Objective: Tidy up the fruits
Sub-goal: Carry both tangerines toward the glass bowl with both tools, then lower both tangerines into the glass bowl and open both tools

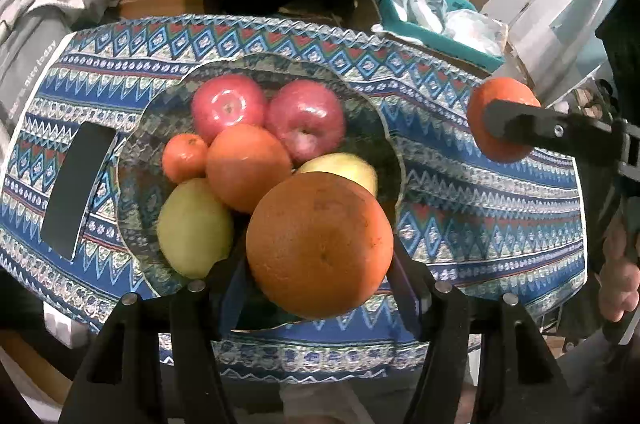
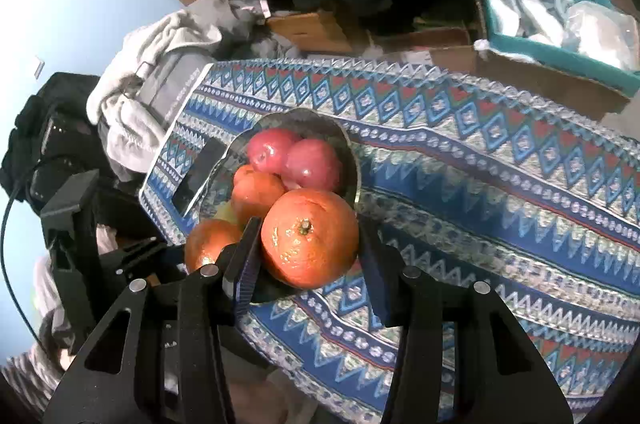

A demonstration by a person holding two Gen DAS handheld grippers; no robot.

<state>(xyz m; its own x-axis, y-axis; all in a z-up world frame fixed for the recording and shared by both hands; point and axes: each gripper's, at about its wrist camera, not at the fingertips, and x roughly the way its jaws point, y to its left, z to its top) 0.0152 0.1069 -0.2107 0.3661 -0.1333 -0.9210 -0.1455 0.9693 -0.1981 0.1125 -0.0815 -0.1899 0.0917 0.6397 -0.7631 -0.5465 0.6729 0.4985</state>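
Left wrist view: the left gripper point(image 1: 318, 264) is clamped on a big orange point(image 1: 319, 244), held over the near edge of the glass bowl point(image 1: 394, 160). In the bowl sit two apples point(image 1: 228, 106), two pears point(image 1: 195, 226), another orange and a mandarin point(image 1: 185, 157). A phone point(image 1: 76, 184) lies left of it on the patterned cloth point(image 1: 500, 216).

Right wrist view: the right gripper point(image 2: 310, 252) has its fingers pinched on a tangerine point(image 2: 310, 238), above the cloth just beside the bowl.

Black phone point(image 1: 76, 188) (flat) on patterned tablecloth point(image 1: 480, 224)
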